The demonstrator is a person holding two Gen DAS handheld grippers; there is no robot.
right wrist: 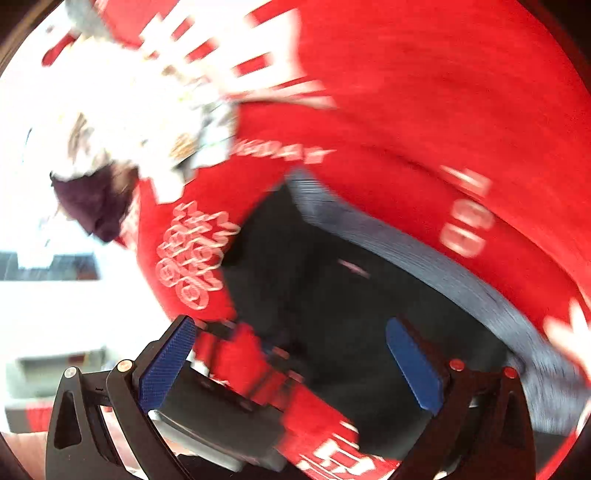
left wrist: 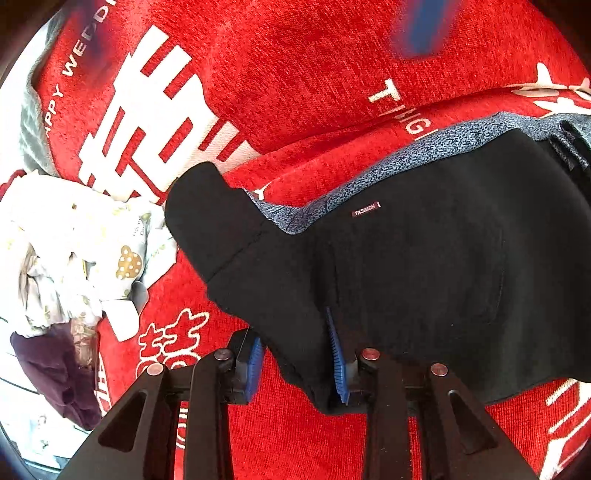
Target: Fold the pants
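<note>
Black pants (left wrist: pixel 424 266) with a grey-blue speckled lining and a small "FASHION" tag lie folded on the red blanket (left wrist: pixel 295 74). My left gripper (left wrist: pixel 297 354) is shut on a fold at the near edge of the pants; black cloth fills the gap between its blue pads (left wrist: pixel 338 354). In the blurred right wrist view the pants (right wrist: pixel 332 288) lie ahead. My right gripper (right wrist: pixel 291 365) is wide open and empty just above them, its blue pads (right wrist: pixel 413 369) far apart.
A heap of white patterned laundry (left wrist: pixel 74 243) and a dark purple garment (left wrist: pixel 55 369) lie to the left on the blanket; both show in the right wrist view (right wrist: pixel 122 122). A blurred blue object (left wrist: pixel 417 26) is at the top.
</note>
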